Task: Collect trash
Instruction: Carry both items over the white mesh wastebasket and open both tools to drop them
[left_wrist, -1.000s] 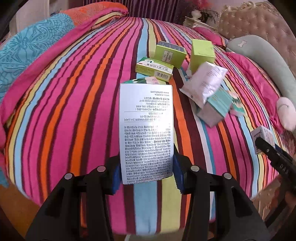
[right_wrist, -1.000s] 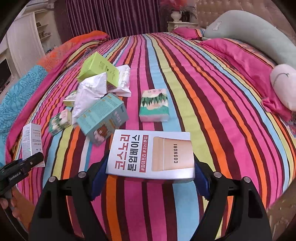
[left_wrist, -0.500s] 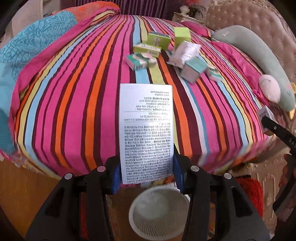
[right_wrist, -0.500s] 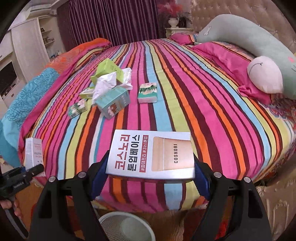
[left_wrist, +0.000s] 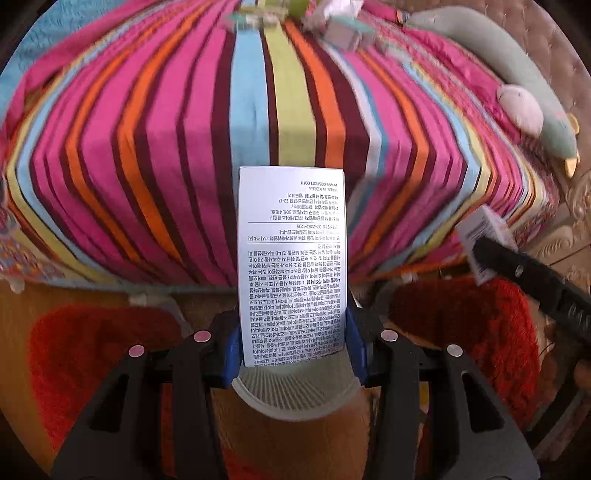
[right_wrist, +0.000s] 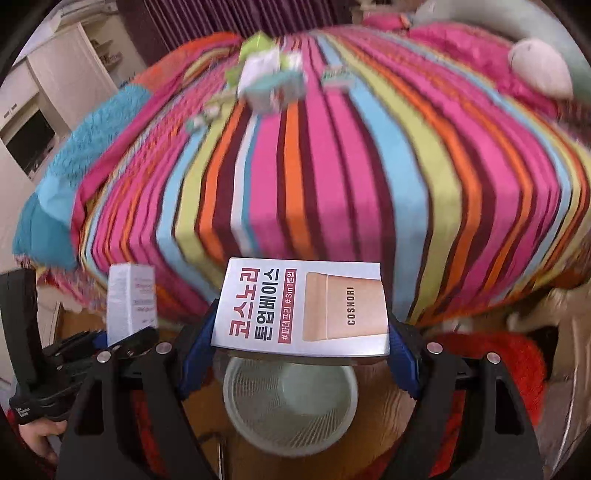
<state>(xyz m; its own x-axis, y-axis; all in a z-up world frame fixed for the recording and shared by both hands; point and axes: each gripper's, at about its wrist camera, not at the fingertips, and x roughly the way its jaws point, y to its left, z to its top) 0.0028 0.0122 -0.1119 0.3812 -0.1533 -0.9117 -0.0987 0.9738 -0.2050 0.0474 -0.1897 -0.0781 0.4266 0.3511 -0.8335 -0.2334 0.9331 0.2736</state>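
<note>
Left wrist: white printed carton (left_wrist: 291, 266) clamped in left gripper (left_wrist: 293, 343) above mesh wastebasket (left_wrist: 295, 391); right wrist: COSNORI box (right_wrist: 303, 306) clamped in right gripper (right_wrist: 299, 354) over it, neither dropped, more boxes (right_wrist: 269, 86) left mid-bed.

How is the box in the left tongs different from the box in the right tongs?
The left tongs hold a box showing small black print; the right tongs hold a COSNORI box showing big red letters. The left box stands lengthwise, the right box lies crosswise. Both are white, above the mesh bin.
</note>
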